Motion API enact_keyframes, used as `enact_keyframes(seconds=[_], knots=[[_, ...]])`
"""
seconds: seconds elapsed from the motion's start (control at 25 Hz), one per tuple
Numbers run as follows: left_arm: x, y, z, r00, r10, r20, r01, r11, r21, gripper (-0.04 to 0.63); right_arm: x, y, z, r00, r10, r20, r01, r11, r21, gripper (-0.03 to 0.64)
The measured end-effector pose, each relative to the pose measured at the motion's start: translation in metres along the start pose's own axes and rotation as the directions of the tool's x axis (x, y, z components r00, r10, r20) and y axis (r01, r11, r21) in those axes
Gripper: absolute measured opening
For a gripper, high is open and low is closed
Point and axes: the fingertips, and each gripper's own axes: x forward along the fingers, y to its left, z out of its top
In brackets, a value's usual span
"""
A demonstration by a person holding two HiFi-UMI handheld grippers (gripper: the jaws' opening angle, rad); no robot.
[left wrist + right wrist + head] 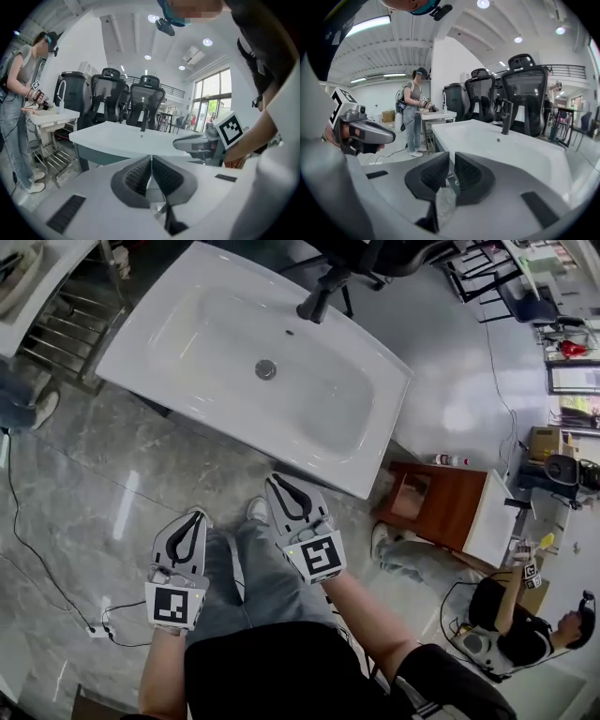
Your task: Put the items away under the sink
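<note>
The white sink (187,334) with a black faucet (314,304) and a round drain (266,368) stands just ahead of me. The space under it is hidden in the head view. My left gripper (197,515) is held low in front of my legs, shut and empty. My right gripper (275,480) is beside it, closer to the sink's front edge, its jaws nearly touching with nothing between them. In the left gripper view the gripper (151,158) points at the sink (122,138). The right gripper (452,157) faces the basin (511,150). No items are held.
A wooden cabinet (441,507) with a white top stands at the right, with a small bottle (450,459) on the floor behind it. A person (511,620) crouches at the lower right. Another person (412,112) works at a rack table on the left. Office chairs (525,89) stand behind the sink.
</note>
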Motion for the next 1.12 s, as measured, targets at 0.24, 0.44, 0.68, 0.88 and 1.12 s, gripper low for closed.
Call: enact_keyframes(seconds=[0.24,0.44,0.68,0.88,1.12], knots=[[0.004,-0.028,0.047,0.999,-0.050,0.000,0.050,0.996,0.074,0.028,-0.053,-0.029,0.051,0.992,-0.092,0.085,0.092,0.996,0.009,0.052],[0.011,-0.050,0.089,0.996,-0.085,0.020,0.082,0.989,0.124,0.028,-0.083,-0.046,0.073,0.987,-0.126,0.095,0.126,0.992,0.005,0.052],[0.014,-0.083,0.127,0.990,-0.140,0.009,0.137,0.979,0.153,0.028,-0.119,-0.057,0.098,0.983,-0.170,0.076,0.166,0.984,0.060,0.052],[0.020,-0.094,0.152,0.987,-0.163,-0.005,0.162,0.976,0.143,0.028,-0.138,-0.059,0.122,0.980,-0.183,0.082,0.175,0.980,0.100,0.052],[0.028,-0.114,0.173,0.977,-0.212,-0.011,0.211,0.969,0.130,0.028,-0.156,-0.058,0.143,0.982,-0.158,0.101,0.146,0.982,0.121,0.052]])
